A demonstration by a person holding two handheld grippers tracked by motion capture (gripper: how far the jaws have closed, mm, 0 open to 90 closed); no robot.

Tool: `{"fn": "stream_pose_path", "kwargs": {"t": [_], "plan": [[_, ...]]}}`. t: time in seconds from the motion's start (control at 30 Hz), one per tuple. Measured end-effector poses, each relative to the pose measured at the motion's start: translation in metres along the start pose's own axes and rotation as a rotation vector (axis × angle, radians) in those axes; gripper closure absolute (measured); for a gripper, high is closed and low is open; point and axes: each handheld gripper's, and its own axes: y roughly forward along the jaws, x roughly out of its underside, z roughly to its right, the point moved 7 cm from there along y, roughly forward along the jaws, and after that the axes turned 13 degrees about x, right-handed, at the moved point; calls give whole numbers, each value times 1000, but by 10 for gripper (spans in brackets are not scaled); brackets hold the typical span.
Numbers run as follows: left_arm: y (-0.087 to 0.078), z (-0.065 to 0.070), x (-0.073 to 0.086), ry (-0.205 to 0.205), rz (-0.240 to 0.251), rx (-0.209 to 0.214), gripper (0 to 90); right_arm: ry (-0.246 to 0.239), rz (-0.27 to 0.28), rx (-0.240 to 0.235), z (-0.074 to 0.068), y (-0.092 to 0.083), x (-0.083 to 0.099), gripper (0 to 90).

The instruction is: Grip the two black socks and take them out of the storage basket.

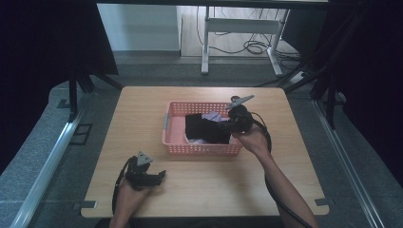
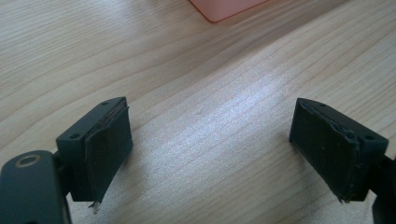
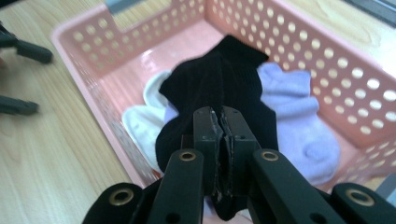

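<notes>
Nearest to the person, the left gripper point(image 1: 159, 175) lay low over the front left part of the wooden table point(image 1: 142, 109), held in the left hand point(image 1: 129, 194). Its jaws stood wide apart with nothing between them; in the left gripper view only bare wood grain point(image 2: 205, 116) lay between the two black pads point(image 2: 109, 144), and a corner of the pink basket point(image 2: 224, 7) showed at the top edge.

Farther in, the right hand point(image 1: 252, 140) held the right gripper point(image 1: 227, 127) at the right end of the pink perforated basket point(image 1: 199, 148), which sat near the middle of the table. That gripper's jaws were pinched tight on a black sock point(image 1: 202, 127). In the right gripper view the pads point(image 3: 208, 135) met with a fold of the black sock point(image 3: 219, 84) clamped between them, and the rest of the sock hung out over the basket's inside.

Beneath and beside it in the basket lay a white sock point(image 3: 144, 116) on one side and a pale lavender sock point(image 3: 299, 121) on the other, both on the basket floor.

Beyond the table stood the white legs of a desk frame point(image 1: 205, 47), with cables point(image 1: 254, 46) on the floor.
</notes>
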Motion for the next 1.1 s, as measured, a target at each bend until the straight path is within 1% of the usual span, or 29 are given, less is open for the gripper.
{"fn": "stream_pose_path", "kwargs": {"t": [0.17, 0.2, 0.23, 0.27, 0.3, 0.37, 0.4, 0.47, 0.5, 0.6, 0.63, 0.73, 0.77, 0.83, 0.87, 0.9, 1.03, 1.07, 1.1], "plan": [[0, 0, 0, 0, 0, 0, 129, -17, 22, 5, -1, -11, -17, 859], [0, 0, 0, 0, 0, 0, 129, -23, 33, 8, -1, -15, -25, 860], [0, 0, 0, 0, 0, 0, 129, -23, 33, 8, -1, -15, -25, 860], [0, 0, 0, 0, 0, 0, 129, -22, 43, 11, 0, -20, -32, 861], [0, 0, 0, 1, 0, -1, 129, -22, 43, 11, 0, -20, -32, 861], [0, 0, 0, 0, 4, -1, 128, -21, 64, 7, 1, -27, -42, 861], [0, 0, 0, 1, 3, -2, 128, -21, 64, 7, 1, -27, -42, 861], [0, 0, 0, 1, 2, -2, 128, -19, 77, 10, 3, -34, -51, 861], [0, 0, 0, 1, 3, -2, 128, -19, 77, 10, 3, -34, -51, 861], [0, 0, 0, 1, 3, -2, 128, -15, 93, 8, 6, -41, -60, 861], [0, 0, 0, 1, 3, -2, 128, -12, 105, 8, 8, -45, -65, 861], [0, 0, 0, 1, 3, -1, 128, -8, 111, 13, 10, -50, -69, 861], [0, 0, 0, 1, 3, -1, 128, -5, 121, 16, 13, -55, -73, 861], [0, 0, 0, 1, 3, -1, 128, -4, 123, 19, 14, -57, -74, 861], [0, 0, 0, 1, 3, -1, 128, -3, 134, 24, 17, -63, -79, 862], [0, 0, 0, 1, 3, -1, 128, -3, 134, 24, 17, -63, -79, 862], [0, -1, 0, 4, 0, -1, 128, 0, 154, 37, 22, -76, -87, 862], [0, 0, 0, 4, 0, -1, 128, 2, 160, 41, 25, -83, -90, 863], [0, 0, 0, 1, 1, 0, 128, 2, 160, 41, 25, -83, -90, 863]]}}
